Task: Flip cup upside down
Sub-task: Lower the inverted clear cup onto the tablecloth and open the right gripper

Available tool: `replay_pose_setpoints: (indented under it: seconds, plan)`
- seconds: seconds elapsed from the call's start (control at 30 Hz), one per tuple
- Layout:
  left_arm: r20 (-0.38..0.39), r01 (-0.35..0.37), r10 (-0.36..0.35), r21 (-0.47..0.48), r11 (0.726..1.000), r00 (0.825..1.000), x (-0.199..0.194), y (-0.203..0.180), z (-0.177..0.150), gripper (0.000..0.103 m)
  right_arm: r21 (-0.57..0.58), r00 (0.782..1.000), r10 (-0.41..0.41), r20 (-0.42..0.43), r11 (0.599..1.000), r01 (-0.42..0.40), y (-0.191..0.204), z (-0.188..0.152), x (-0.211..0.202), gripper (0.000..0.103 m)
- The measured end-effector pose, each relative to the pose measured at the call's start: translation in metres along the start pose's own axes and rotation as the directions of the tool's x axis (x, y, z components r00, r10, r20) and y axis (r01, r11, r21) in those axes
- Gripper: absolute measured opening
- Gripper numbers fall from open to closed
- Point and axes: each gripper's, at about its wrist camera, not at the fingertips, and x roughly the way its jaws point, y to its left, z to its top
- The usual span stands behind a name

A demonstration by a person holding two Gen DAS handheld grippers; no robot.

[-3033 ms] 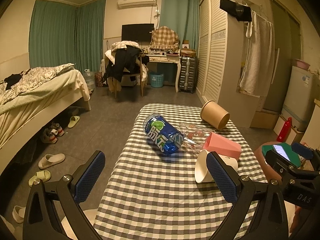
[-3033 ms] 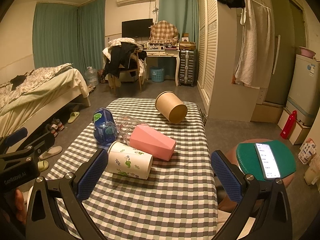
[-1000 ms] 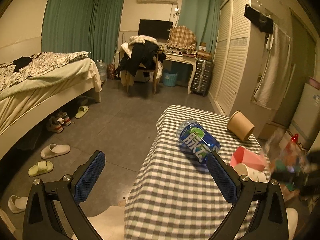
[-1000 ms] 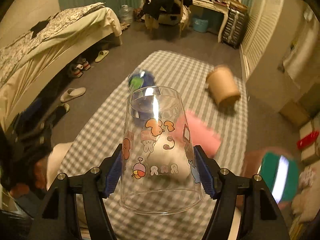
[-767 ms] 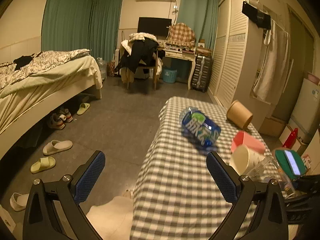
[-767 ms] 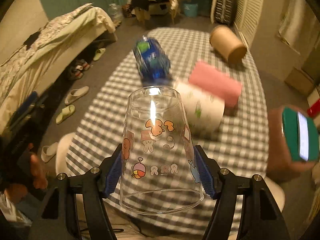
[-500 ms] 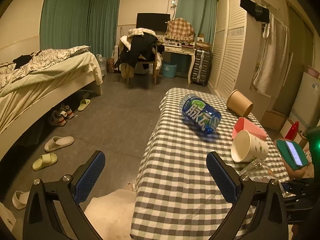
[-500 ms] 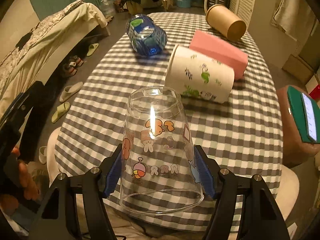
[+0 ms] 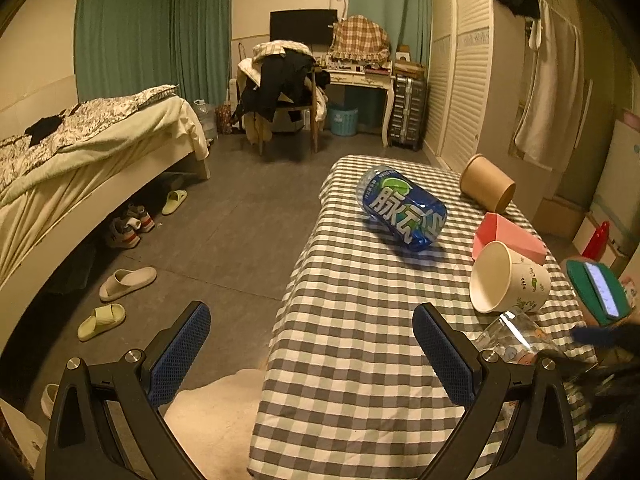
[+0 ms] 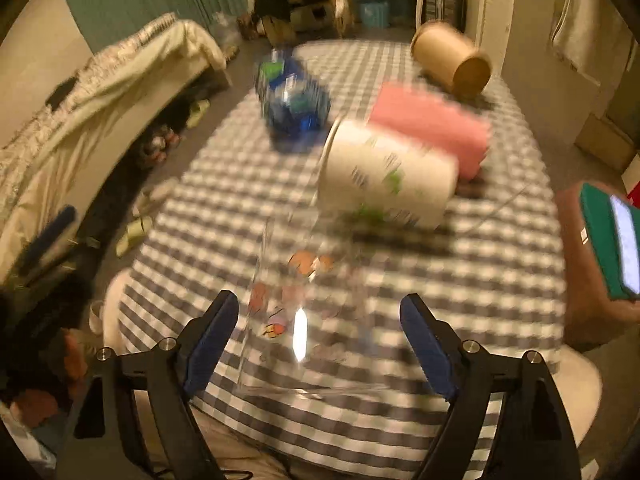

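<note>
Both right gripper [image 10: 320,336] fingers spread, flanking inverted clear cup [image 10: 304,308], apparently untouching; left gripper [image 9: 308,348] fingers spread, empty.

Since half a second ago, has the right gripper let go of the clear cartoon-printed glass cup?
Yes. The right gripper has opened: its pads now stand apart from the clear cartoon-printed glass cup, which sits mouth-down on the checked tablecloth.
</note>
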Motion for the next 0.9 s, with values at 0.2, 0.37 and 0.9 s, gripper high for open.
replay_pose_setpoints:
  seconds: [0.2,0.37,0.9]
  plan:
    - [-0.090,0.079,-0.072,0.087,0.993,0.993,0.005,-0.041,0.019,0.103,0.008,0.985,-0.061,0.161,0.998,0.060,-0.047,0.004,-0.056,0.086]
    - [-0.222,0.182,-0.140,0.180,0.967,0.965,0.014,-0.091,0.021,0.103,0.012,0.965,-0.135,0.224,0.991,0.136,-0.080,-0.004,-0.070,0.086]
    - [-0.597,0.256,-0.159,0.081,0.963,0.787,0.085,-0.151,0.014,0.068,0.060,0.980,-0.021,0.198,0.998,0.009,-0.148,-0.026,-0.037,0.086]
